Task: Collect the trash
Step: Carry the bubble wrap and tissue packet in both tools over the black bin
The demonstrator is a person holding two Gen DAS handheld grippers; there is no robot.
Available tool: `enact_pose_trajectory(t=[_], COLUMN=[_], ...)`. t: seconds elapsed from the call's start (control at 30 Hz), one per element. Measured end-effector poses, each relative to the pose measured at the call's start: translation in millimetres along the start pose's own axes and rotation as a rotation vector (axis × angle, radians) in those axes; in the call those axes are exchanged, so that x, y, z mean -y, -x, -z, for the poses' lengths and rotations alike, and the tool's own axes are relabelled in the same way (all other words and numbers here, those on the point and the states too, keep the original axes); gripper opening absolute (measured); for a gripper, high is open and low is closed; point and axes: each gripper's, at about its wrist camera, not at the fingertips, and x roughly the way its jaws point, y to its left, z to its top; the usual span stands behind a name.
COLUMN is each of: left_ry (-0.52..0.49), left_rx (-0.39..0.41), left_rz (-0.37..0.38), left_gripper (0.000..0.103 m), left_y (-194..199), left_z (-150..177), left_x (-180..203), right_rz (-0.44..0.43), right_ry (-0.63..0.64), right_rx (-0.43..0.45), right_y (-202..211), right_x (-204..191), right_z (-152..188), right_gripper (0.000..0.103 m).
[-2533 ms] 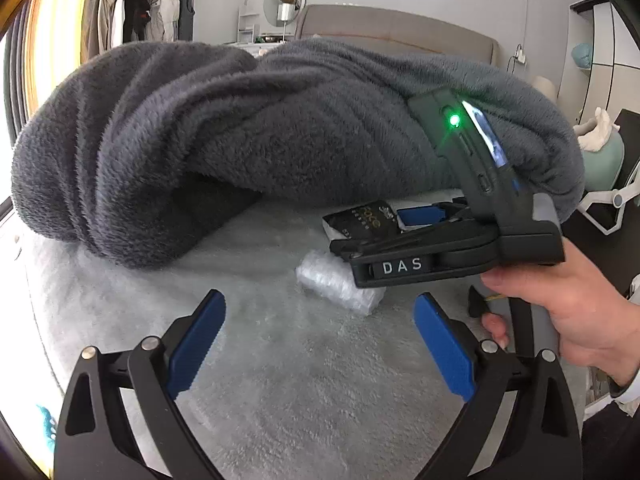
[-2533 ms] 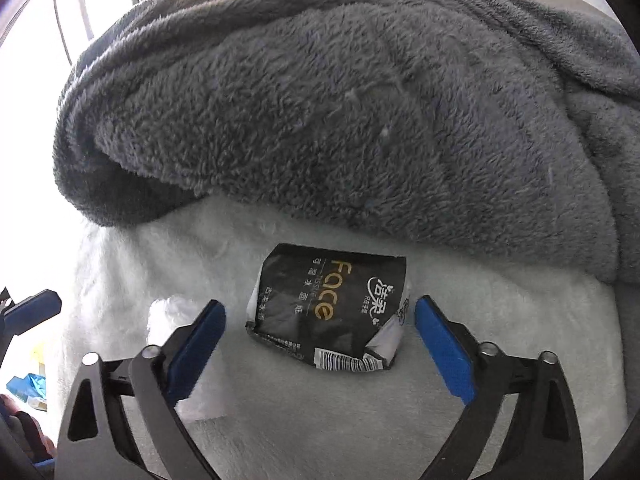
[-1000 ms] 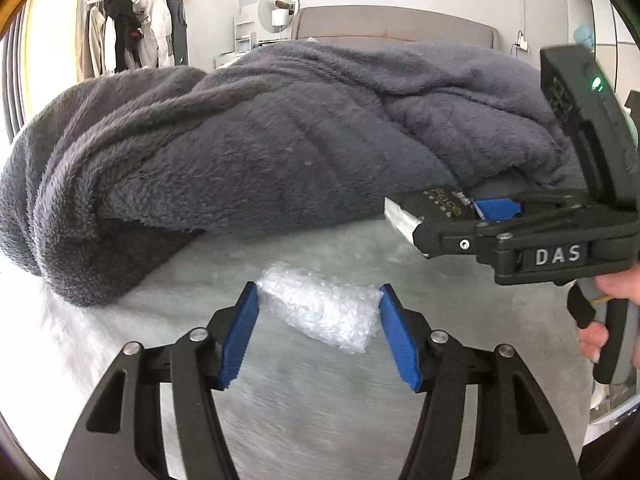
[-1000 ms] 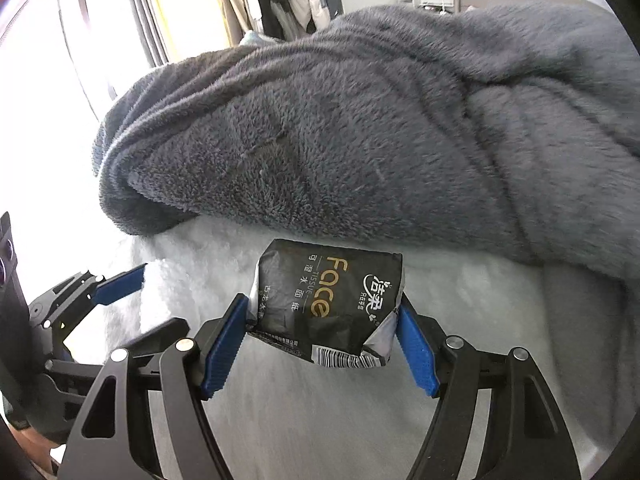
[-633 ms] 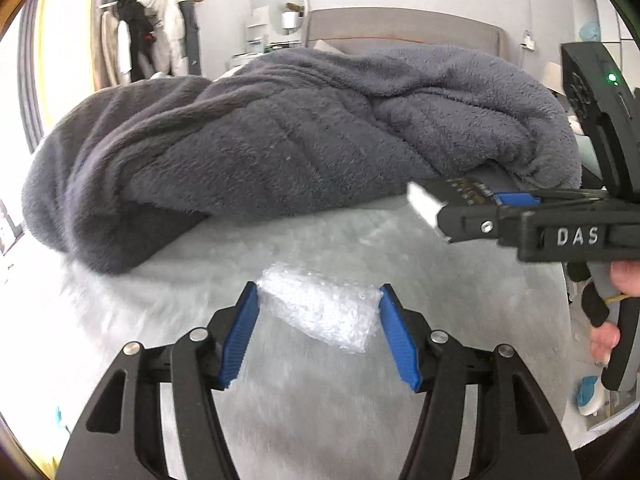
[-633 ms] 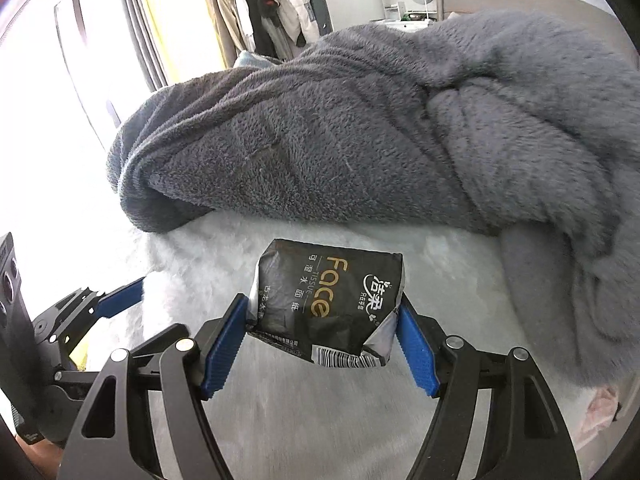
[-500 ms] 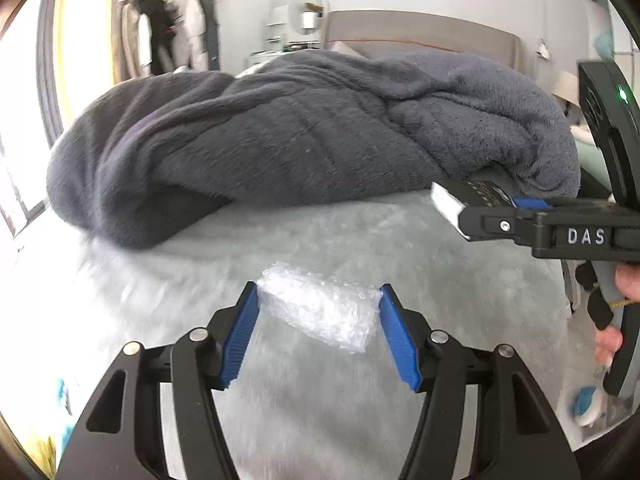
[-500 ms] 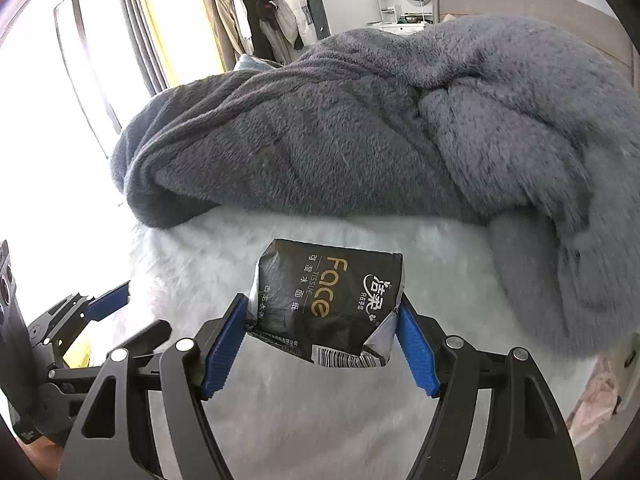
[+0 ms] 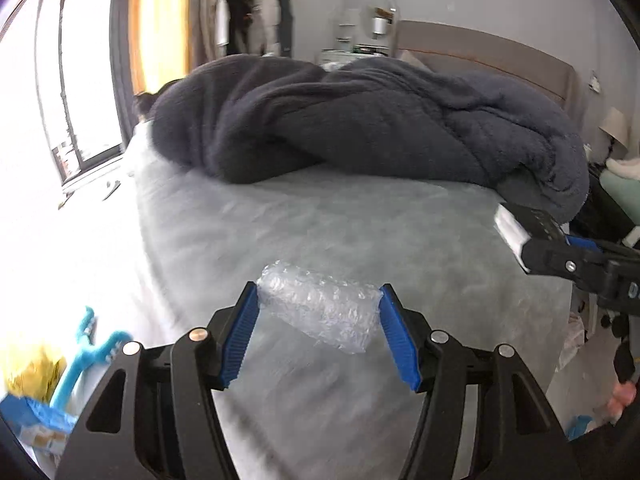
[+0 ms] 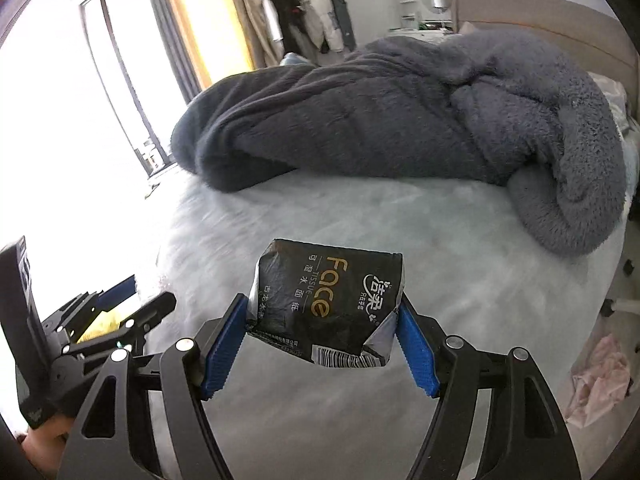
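My left gripper point(image 9: 318, 316) is shut on a crumpled wad of clear bubble wrap point(image 9: 320, 310), carried above the pale fluffy bedspread point(image 9: 360, 224). Its blue pads press both ends of the wad. My right gripper point(image 10: 322, 320) is shut on a black tissue pack point(image 10: 326, 302) with gold "Face" lettering, also lifted off the bed. In the left wrist view the right gripper point(image 9: 560, 256) shows at the right edge with the pack point(image 9: 524, 226). In the right wrist view the left gripper point(image 10: 116, 312) sits at the lower left.
A big dark grey fleece blanket point(image 10: 400, 112) is heaped across the far half of the bed. Teal and yellow items point(image 9: 80, 360) lie on the floor at the left, pink cloth point(image 10: 600, 376) at the right. A window point(image 10: 100, 80), clothes rack point(image 10: 296, 4) and headboard point(image 9: 480, 52) stand behind.
Both grippers closed on their items, lifted them off the bedspread and drew back from the blanket, so more of the bed and floor shows. Both grips are unchanged over the last second.
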Motion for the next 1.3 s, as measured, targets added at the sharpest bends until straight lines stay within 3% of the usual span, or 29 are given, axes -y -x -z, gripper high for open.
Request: enact_pose_trajectory(t=[0.2,0.6,0.93,1.3], left_ry=[0.08,0.172,0.321,0.395], left_rx=[-0.026,-0.07,-0.161,-0.29], left_rz=[-0.066,-0.146,-0.174,-0.193], left_gripper=[0.064,0.064,0.064,0.064], left_y=[18,31,32,19], left_z=[26,54,88,126], left_x=[-37,-106,-175,-225], right_rz=[-0.008,-0.086,-0.163,-0.219], right_ry=[0.088,0.11,0.208,0.256], right_rx=[-0.008,-0.045,-0.074,-0.11], right_y=[12,6,-19,-42], right_x=[-34,-95,-164,-222], right_z=[19,42,46,53], right_gripper=[0.073,0.073,0.073,0.073])
